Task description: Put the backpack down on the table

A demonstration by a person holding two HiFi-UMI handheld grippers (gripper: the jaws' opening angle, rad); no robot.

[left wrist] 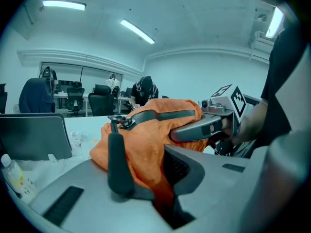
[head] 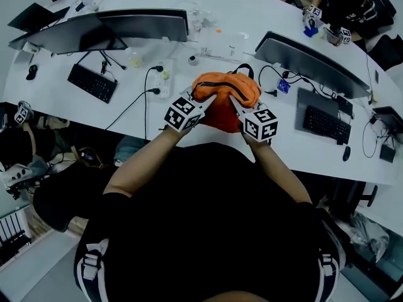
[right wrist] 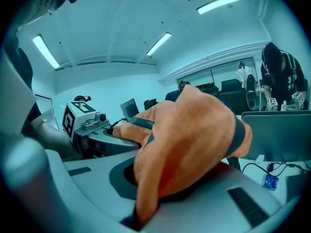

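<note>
Where the white curved table (head: 56,115) runs across the head view, a black keyboard (head: 92,82) and a dark monitor (head: 107,27) sit at the left. Toward the middle, the left gripper (head: 208,100) reaches in from the person's forearm, its jaws clamped tight on a fold of the orange backpack (head: 225,99). The bag sits between the two grippers, over the near edge of the table, in the gap between the two monitors. On its other side, the right gripper (head: 237,104) is likewise closed hard on a pinch of orange cloth. Further right are a second monitor (head: 312,65) and another keyboard (head: 326,124).

The left gripper view shows fabric bunched and squeezed between that gripper's jaws, with a dark strap (left wrist: 160,114) running across the top of the bag. The right gripper view shows much the same: cloth gathered into the closed jaws.

The backpack looks soft and slack, sagging and creasing around both grips, so it probably holds little and weighs little. Loose cloth like this can slide out of a pinch. A hold on each side, as now, or on the firmer strap, should be steadiest.

The bag's underside is hidden, so I cannot tell whether it rests on the table. The person's body covers the nearest table edge.
</note>
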